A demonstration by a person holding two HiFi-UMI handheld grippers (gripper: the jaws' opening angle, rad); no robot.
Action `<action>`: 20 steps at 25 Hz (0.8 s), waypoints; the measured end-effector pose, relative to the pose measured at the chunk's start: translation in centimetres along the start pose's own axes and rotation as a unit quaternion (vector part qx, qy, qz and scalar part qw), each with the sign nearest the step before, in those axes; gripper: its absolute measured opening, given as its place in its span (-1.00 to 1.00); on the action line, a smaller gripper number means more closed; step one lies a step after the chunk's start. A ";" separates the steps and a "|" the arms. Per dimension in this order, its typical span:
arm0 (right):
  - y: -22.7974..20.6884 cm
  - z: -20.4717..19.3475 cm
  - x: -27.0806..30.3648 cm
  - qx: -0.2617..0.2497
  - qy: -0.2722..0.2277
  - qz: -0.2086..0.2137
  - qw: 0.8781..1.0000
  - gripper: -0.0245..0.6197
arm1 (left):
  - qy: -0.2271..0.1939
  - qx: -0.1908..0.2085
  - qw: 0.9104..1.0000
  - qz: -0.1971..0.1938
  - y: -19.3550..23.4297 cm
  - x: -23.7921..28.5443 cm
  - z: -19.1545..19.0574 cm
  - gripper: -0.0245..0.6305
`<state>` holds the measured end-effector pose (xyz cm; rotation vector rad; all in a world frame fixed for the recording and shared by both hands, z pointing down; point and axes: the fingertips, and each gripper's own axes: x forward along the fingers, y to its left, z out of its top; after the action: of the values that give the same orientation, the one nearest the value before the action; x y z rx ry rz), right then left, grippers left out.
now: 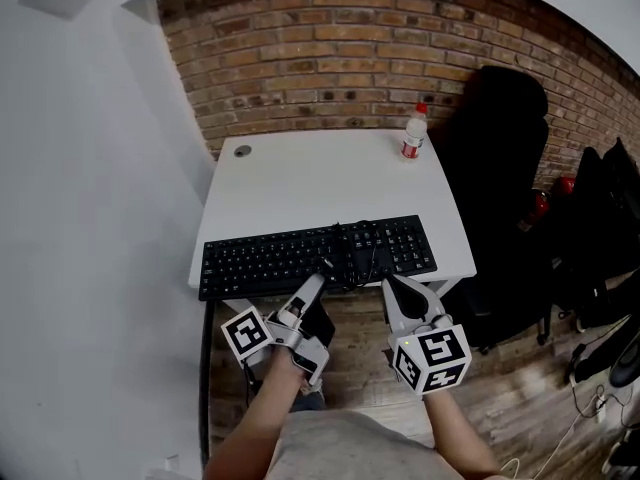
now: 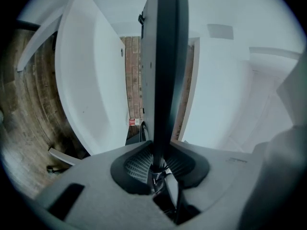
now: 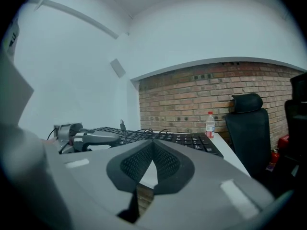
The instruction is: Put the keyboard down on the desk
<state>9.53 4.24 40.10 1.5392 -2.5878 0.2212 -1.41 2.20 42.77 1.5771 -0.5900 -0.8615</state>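
1. The middle and back of my desk [image 1: 300,178] are bare.
2. The keyboard [image 1: 300,258] spans the front edge.
3. A bottle [image 1: 413,133] stands at the back right corner.
4. A black chair [image 1: 500,158] crowds the right edge and a white wall [image 1: 90,218] the left.

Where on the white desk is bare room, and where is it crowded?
Bare: the middle of the desk, between keyboard in front, bottle rear right and cable hole rear left. Crowded: the front edge, under the keyboard.

Both grippers point forward, side by side. The left gripper [image 1: 316,282] clamps the keyboard [image 1: 260,260] by its near edge. The right gripper [image 1: 395,286] has its jaws together, empty.
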 end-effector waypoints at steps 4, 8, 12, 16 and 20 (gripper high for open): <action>0.2 1.1 3.8 0.004 0.006 -0.013 1.000 -0.90 | 0.013 0.001 1.000 0.004 0.1 1.5 3.6 -0.69; 0.5 1.4 6.9 0.009 0.016 -0.023 1.000 -0.90 | 0.023 -0.007 1.000 0.005 0.6 2.6 6.5 -0.69; 1.0 1.6 10.1 0.007 0.025 -0.029 0.999 -0.90 | 0.030 -0.015 0.999 0.006 1.4 3.6 9.5 -0.69; 1.2 1.5 12.7 0.010 0.036 -0.036 0.999 -0.90 | 0.038 -0.022 0.999 0.008 2.2 4.4 11.9 -0.69; 1.5 1.6 15.6 0.012 0.043 -0.045 0.998 -0.90 | 0.048 -0.029 0.998 0.012 3.1 5.2 14.5 -0.68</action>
<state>0.76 -8.75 41.17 1.6138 -2.4532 0.3039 -9.52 -11.18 44.15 1.5462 -0.5098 -0.7747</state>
